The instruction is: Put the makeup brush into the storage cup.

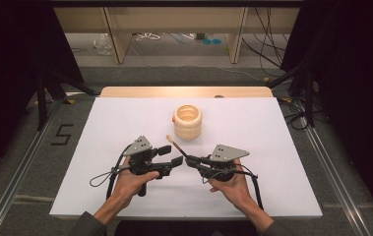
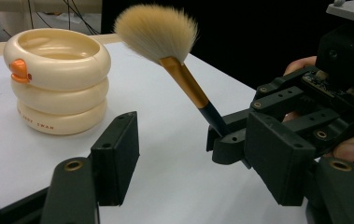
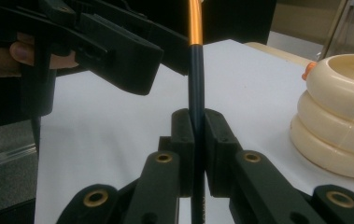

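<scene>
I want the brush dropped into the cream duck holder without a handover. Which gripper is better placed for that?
The right gripper: its jaws are shut on the dark handle of the brush, bristles raised toward the cream duck holder. The left gripper is open beside it, holding nothing.

A recording studio or robotics lab, set up for staged tabletop work. A white-covered table (image 1: 125, 196) stands at the centre under bright light, flanked left and right by black curtains (image 1: 7, 59). Metal rails (image 1: 21, 162) run along the grey carpeted floor on both sides, and a taped numeral "5" (image 1: 62, 134) marks the floor to the left. At the far end, loose cables (image 1: 267, 44) trail across the floor beneath a plywood bench (image 1: 174, 19). Black stand legs (image 1: 51, 88) brace beside the table's far corners.
</scene>
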